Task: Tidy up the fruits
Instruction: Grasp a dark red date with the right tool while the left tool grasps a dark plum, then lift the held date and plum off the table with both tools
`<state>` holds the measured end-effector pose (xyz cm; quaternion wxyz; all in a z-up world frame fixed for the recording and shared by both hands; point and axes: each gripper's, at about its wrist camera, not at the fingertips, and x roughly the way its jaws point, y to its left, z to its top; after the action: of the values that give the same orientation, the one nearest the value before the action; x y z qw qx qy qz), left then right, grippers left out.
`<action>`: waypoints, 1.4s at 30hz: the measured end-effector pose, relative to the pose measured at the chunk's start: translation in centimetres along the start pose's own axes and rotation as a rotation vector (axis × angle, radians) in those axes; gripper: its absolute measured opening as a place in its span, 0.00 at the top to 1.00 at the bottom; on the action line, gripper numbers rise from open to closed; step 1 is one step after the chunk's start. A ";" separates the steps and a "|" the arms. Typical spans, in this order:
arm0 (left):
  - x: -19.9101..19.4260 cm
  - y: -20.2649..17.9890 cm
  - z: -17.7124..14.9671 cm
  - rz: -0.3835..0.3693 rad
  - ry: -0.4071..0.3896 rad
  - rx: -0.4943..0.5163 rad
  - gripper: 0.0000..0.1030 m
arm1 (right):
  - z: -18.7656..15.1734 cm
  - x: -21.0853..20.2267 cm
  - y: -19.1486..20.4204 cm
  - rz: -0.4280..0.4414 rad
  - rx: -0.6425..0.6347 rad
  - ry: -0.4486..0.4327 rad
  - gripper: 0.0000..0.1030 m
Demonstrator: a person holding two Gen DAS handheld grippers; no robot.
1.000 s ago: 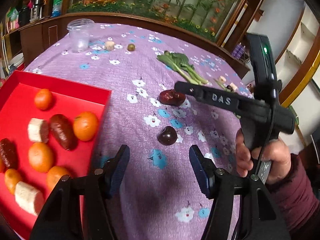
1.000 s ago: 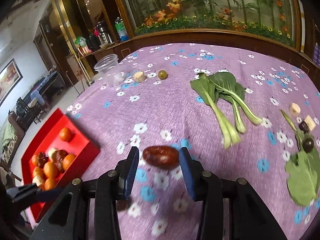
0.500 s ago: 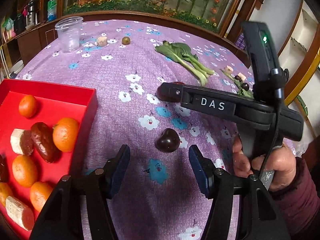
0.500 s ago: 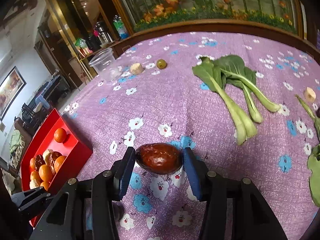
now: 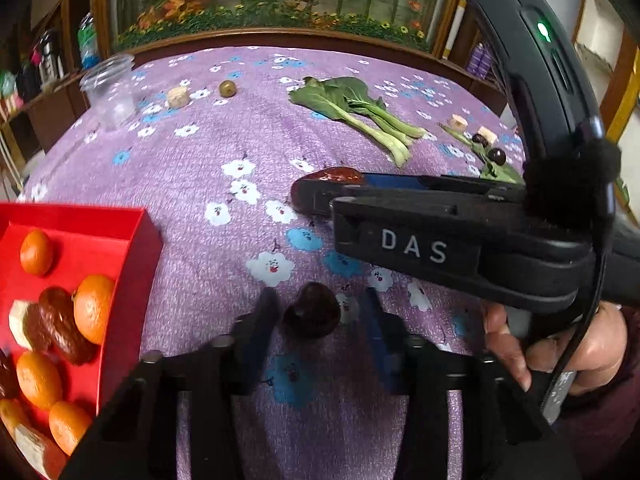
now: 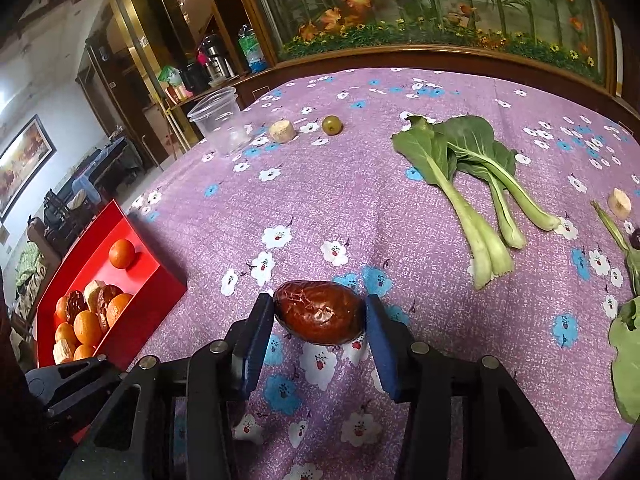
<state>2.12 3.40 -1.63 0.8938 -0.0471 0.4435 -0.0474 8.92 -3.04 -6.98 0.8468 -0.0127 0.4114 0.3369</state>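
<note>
Two claws show in the left wrist view. The left claw is near the bottom, spread wide, with a dark round fruit sitting on the purple flowered table between its fingers; a gap shows on the right side, and the left side looks very close. The right claw reaches in from the right, held by a hand, and a wrinkly red date peeks out at its tip. A red tray sits at the left with oranges, brown dates and pale banana pieces inside. Far off lie green leafy stalks, a clear plastic cup, a banana chunk and a small green fruit. In the right wrist view, the right claw is clenched on the wrinkly red date, with both blue pads pressed against its ends. The date is just over the table. The red tray sits well apart to the left, and the green leafy stalks lie farther back on the right. The clear plastic cup, banana chunk and small green fruit sit near the far edge.
</note>
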 end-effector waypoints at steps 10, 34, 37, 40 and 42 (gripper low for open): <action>-1.0 -0.4 0.0 0.038 -0.029 0.019 0.77 | 0.1 -0.7 -0.4 -0.003 0.022 -0.008 0.58; -5.3 1.6 -0.3 -0.018 -0.101 -0.078 0.77 | 0.3 -1.3 -2.0 0.065 0.127 -0.017 0.65; -5.6 1.9 -0.3 -0.017 -0.111 -0.086 0.77 | 0.3 -1.4 -2.4 0.085 0.152 -0.023 0.66; -6.1 2.3 -0.4 -0.014 -0.123 -0.101 0.77 | 0.4 -1.8 -2.8 0.115 0.186 -0.037 0.66; -6.5 2.7 -0.6 -0.010 -0.133 -0.109 0.77 | 0.5 -2.1 -3.3 0.140 0.219 -0.047 0.66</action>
<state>-2.12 6.88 2.78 0.9171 -0.1008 0.3850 -0.0246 10.25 -6.66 -6.02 0.8270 0.1166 0.4256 0.3483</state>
